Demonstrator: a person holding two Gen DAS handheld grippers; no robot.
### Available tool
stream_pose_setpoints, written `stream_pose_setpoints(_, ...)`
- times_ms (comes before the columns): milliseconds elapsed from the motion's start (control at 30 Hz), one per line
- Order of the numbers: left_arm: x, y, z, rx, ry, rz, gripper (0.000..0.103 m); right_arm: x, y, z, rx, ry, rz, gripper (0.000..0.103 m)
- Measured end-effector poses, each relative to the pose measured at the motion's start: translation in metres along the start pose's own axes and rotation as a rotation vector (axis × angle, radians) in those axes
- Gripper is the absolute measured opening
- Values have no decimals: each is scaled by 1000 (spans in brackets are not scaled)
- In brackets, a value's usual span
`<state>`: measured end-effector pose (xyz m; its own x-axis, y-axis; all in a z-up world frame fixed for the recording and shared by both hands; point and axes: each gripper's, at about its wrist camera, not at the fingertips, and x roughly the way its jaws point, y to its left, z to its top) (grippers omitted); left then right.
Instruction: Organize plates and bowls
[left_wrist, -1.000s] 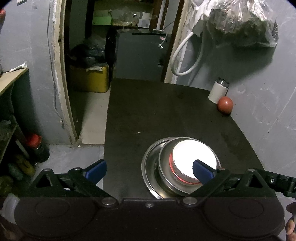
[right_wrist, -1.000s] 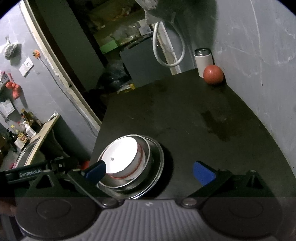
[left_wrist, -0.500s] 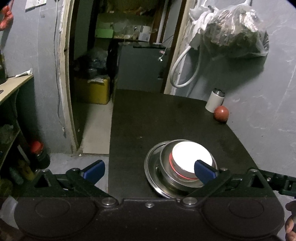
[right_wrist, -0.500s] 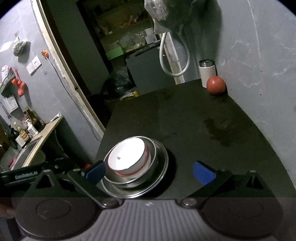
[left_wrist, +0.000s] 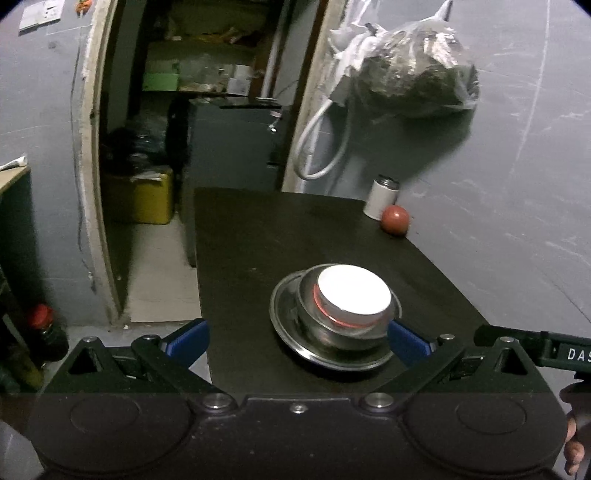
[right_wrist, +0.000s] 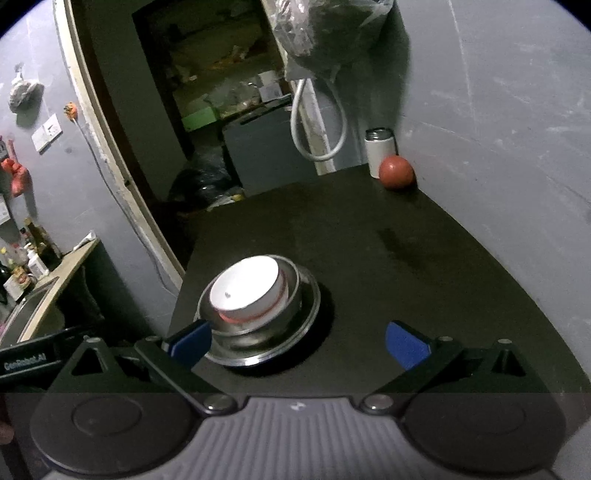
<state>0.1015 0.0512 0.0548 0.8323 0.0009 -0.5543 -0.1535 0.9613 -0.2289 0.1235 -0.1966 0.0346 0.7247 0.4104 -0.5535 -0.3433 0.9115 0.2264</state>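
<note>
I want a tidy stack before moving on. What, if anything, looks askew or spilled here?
The white bowl and steel bowl sit off-centre on the steel plate, crowding its far edge. A dark smear marks the table toward the red ball. Nothing looks damaged.

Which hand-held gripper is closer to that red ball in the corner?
Neither clearly. Both the left hand-held gripper and right one hover open at the table's near edge, far from the red ball.

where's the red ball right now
The red ball sits at the far right corner of the black table, against the grey wall and touching the white can beside it.
</note>
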Motion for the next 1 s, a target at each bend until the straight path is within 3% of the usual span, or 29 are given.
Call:
stream_pose_setpoints(567,-44,39,-58,43,74,-96,102,-58,50,-68,2,-32,-172,103)
stream_pose_setpoints(1000,-57,52,-71,61,107,-83,102,-65,64,-97,13,-1,-183,103)
